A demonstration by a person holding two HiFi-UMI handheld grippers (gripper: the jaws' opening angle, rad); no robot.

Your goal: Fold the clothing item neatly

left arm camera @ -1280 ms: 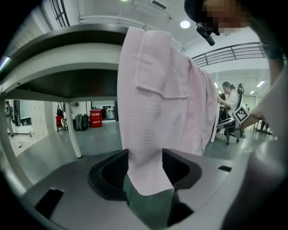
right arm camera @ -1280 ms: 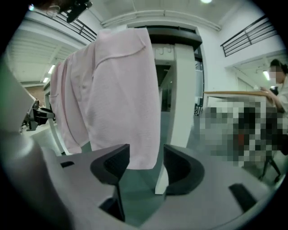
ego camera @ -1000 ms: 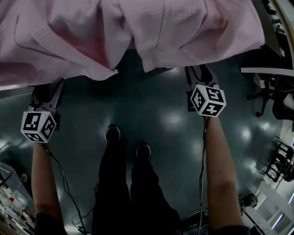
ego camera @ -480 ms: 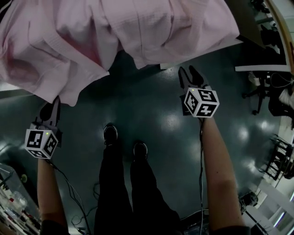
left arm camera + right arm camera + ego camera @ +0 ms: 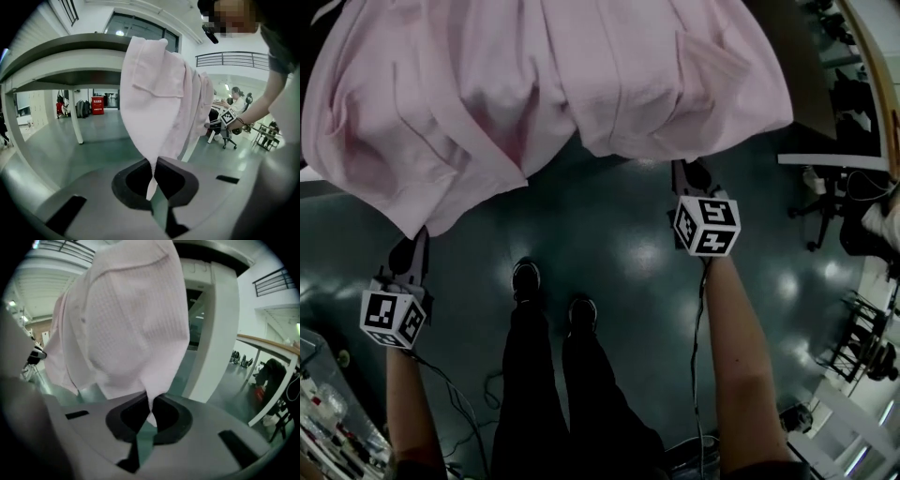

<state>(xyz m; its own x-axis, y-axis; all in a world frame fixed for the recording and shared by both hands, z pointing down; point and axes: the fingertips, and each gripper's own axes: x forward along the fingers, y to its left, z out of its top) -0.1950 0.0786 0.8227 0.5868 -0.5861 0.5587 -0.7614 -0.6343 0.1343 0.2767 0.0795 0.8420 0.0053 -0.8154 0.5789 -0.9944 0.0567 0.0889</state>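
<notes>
A pale pink shirt (image 5: 553, 84) hangs over the table edge, filling the top of the head view. My left gripper (image 5: 414, 246) is shut on a lower corner of the pink shirt (image 5: 154, 108) at the left, the cloth pinched between its dark jaws (image 5: 153, 180). At the right, my right gripper (image 5: 689, 176) is shut on another edge of the pink shirt (image 5: 131, 324), with a tip of cloth passing through its jaws (image 5: 151, 411). Both grippers are held below the table edge, over the floor.
The dark glossy floor (image 5: 619, 244) lies below, with the person's legs and shoes (image 5: 553, 291) between the arms. A grey table top (image 5: 61, 51) stands on white legs (image 5: 211, 333). Office chairs (image 5: 834, 197) stand at the right, shelves of clutter (image 5: 323, 412) at the lower left.
Both grippers went from open to shut on the shirt's hanging edge. The left one has dropped lower, drawing a corner of cloth down with it.
</notes>
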